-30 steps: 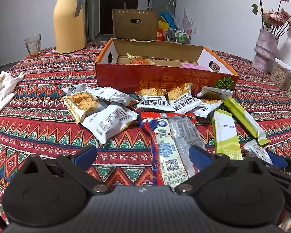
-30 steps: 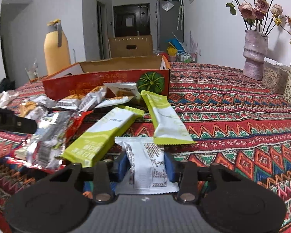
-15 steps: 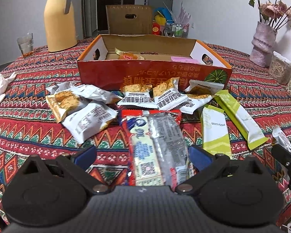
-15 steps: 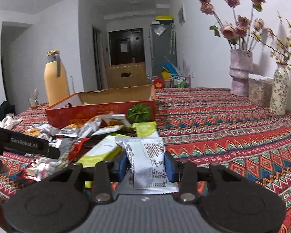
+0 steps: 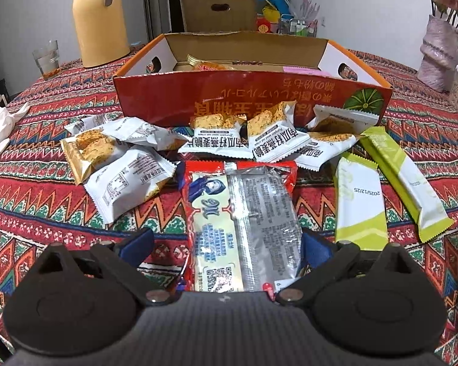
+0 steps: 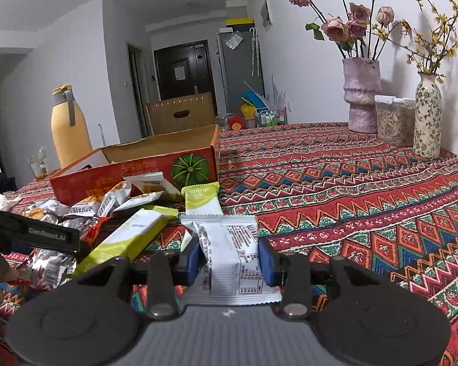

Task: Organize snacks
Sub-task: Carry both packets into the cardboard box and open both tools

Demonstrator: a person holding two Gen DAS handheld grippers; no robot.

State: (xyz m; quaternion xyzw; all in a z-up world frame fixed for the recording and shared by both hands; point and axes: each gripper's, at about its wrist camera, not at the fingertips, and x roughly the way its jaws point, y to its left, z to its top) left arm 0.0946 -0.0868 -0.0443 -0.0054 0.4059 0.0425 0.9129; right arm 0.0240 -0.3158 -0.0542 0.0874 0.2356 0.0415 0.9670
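Packet, white, pinched in right gripper at lower centre; carry w/ steady squeeze to red box mid-left, drop inside. Left gripper spread wide astride long silver-red pack, not gripping; close squarely across width.

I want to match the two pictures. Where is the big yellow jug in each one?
Left wrist view: the yellow jug stands at the top left, behind the red snack box's left end, beside a glass.
Right wrist view: the yellow jug stands at the middle left, behind the box's far left end.
Shared landmark: the green melon picture on the box's front.
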